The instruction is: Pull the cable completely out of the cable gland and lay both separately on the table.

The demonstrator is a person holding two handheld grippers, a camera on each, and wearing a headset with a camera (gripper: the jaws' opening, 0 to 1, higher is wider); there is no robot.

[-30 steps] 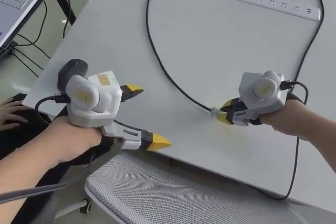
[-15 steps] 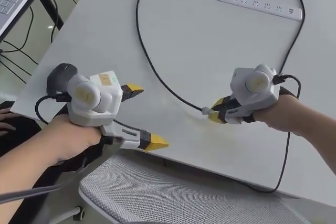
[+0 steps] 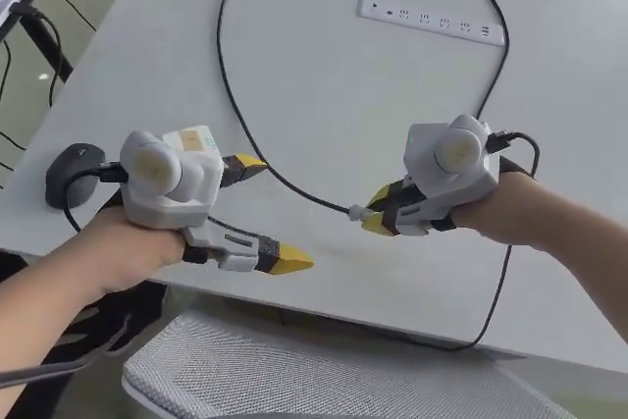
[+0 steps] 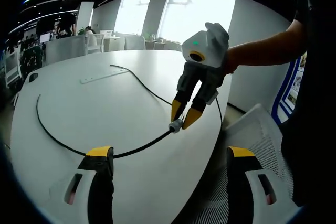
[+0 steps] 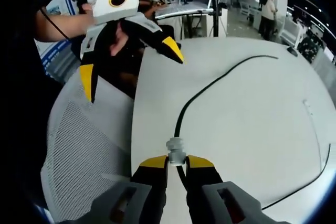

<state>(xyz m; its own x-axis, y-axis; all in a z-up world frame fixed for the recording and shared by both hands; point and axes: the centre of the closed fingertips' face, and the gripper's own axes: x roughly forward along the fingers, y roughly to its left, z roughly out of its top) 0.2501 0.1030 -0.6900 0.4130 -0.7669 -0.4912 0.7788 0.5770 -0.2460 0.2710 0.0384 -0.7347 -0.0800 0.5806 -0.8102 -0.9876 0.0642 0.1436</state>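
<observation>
Nearest you, over the mesh chair (image 3: 294, 380) and the table's (image 3: 392, 95) front edge, your left gripper (image 3: 273, 213) hangs with its jaws spread wide and nothing between them. A little further in, your right gripper (image 3: 377, 211) is pressed together on the rear of the cable gland (image 3: 358, 212), whose pale body pokes out past the yellow tips just above the tabletop. From the gland the cable (image 3: 294, 189) lies on the table in one long slack arc, running away towards the power strip (image 3: 432, 22) at the far side. Nothing has been separated yet. I cannot tell whether the right pads bite the gland alone or also the cable behind it. If they trap the cable, pulling will likely drag everything along instead of sliding it free. If your left gripper takes the cable far from the gland, the slack may only straighten, and the loop could sweep into the power strip. The grip on the gland looks shallow, so a sharp tug might pop it loose, and this close to the edge it could drop onto the chair.
</observation>
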